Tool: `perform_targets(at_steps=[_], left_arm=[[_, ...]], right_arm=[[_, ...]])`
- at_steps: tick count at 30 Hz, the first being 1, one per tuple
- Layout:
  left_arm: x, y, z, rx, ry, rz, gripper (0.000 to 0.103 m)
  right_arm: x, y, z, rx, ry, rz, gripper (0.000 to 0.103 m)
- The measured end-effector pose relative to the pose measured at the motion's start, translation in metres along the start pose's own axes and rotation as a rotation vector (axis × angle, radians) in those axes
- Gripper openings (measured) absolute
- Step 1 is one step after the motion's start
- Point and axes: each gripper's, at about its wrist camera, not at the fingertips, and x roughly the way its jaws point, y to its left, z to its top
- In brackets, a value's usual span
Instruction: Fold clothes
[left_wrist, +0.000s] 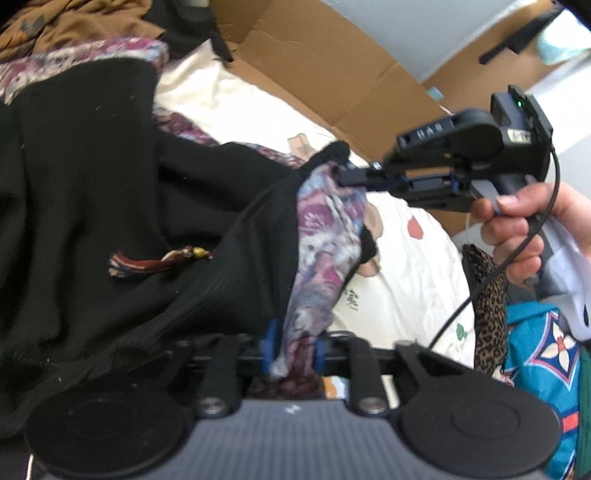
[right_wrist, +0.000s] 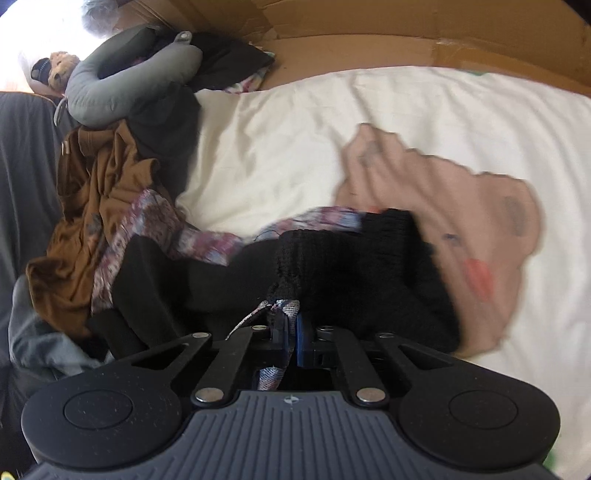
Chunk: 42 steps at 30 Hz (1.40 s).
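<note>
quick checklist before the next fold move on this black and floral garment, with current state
1. Left gripper shut on the garment's floral edge: ok.
2. Right gripper shut on the same garment: ok.
3. Fabric between the jaws flat: not ok, bunched.
4. Bedsheet bare for laying down: ok.
5. Garment free of the clothes pile: cannot tell.
6. Right gripper's cable clear of the fabric: ok.
</note>
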Motion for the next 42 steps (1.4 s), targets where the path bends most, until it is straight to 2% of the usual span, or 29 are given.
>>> perform_targets(at_steps=[2,6,11,14,20,25,30,34,42], left_arm=[[-0.003,-0.007,0.0,0.019,-0.002,-0.005,0.039],[-0.012,-0.018,0.003,0.053,-0.011,-0.016,0.041],[-0.033,-0.028,0.011,0.098,-0.038,-0.019,0.043],[-0.039,-0.023,0.021,0.087,-0.05,0.028,0.053],[-0.039,-0.009,0.026,0.074,-0.006,0.203,0.053],[-0.031,0.006,0.026,0.011,0.037,0.349,0.053],[-0.028,0.003,0.03,-0.002,0.057,0.377,0.053],[-0.023,-0.007,0.04,0.028,0.062,0.389,0.053],[-0.005,-0.015,0.064,0.031,0.042,0.418,0.053]], right_arm=[[-0.013,-0.011,-0.004,-0.023,0.022,-0.007,0.001],[-0.036,-0.035,-0.017,-0.046,0.05,-0.003,0.001],[-0.061,-0.079,-0.042,0.047,0.025,0.01,0.0],[-0.07,-0.107,-0.065,0.11,0.003,0.032,0.0],[-0.078,-0.158,-0.12,0.213,-0.037,0.057,0.0],[-0.094,-0.185,-0.162,0.273,-0.142,0.05,0.0],[-0.096,-0.215,-0.193,0.358,-0.211,0.083,0.0],[-0.093,-0.235,-0.207,0.409,-0.235,0.104,0.0],[-0.111,-0.269,-0.209,0.451,-0.303,0.082,0.0]])
